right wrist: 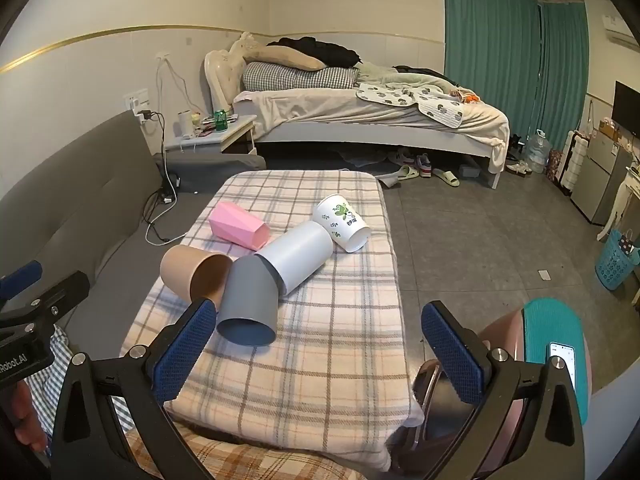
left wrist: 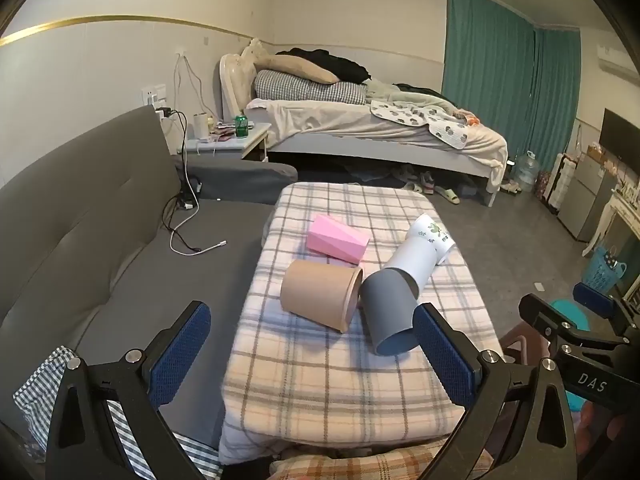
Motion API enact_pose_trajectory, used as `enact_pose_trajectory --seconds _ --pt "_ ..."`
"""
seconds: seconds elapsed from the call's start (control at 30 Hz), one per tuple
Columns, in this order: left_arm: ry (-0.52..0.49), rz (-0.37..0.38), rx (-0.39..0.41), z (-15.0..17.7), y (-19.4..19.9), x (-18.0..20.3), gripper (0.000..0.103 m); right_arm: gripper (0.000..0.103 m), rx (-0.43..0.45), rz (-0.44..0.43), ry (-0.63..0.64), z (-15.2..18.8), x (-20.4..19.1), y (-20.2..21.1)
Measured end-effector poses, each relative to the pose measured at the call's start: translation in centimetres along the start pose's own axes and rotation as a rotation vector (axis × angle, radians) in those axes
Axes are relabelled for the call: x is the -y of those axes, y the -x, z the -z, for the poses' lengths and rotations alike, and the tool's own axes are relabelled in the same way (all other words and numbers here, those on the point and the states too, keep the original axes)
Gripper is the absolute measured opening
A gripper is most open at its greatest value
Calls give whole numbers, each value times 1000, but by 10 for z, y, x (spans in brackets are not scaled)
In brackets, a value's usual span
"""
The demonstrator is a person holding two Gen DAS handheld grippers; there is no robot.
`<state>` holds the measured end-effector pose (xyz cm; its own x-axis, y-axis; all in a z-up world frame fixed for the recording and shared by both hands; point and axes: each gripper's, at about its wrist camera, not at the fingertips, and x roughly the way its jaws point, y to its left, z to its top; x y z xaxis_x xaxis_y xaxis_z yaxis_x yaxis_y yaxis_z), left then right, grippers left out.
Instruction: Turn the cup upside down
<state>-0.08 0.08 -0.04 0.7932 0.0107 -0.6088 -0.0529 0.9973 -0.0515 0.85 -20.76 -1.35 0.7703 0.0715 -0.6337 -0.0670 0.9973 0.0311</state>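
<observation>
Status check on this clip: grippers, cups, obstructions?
Left gripper open, empty. Right gripper open, empty. Five cups on their sides on the plaid cloth, grey cup nearest, touching tan cup. None flipped.

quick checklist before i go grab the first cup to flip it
1. Left gripper open and empty: ok.
2. Right gripper open and empty: ok.
3. Any cup already upside down: not ok. The tan cup, grey cup, white cup, pink cup and printed paper cup all lie on their sides on the checked cloth.
4. Grey cup free to lift alone: not ok, the tan and white cups crowd against it.
5. Pink cup apart from the others: ok.
6. Room on the cloth to set a cup down: ok, the near part is bare.
</observation>
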Motion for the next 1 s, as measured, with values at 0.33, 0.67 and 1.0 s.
enact_pose_trajectory --seconds 0.33,0.67,1.0 --pt "-13 -4 -13 1 -4 1 103 103 -4 1 1 1 1 -1" --pt "-20 -10 -14 4 -7 5 103 103 -5 -1 -3 1 1 -1" --pt "-21 -7 -18 6 -6 5 103 103 -11 -4 -4 3 2 -2"
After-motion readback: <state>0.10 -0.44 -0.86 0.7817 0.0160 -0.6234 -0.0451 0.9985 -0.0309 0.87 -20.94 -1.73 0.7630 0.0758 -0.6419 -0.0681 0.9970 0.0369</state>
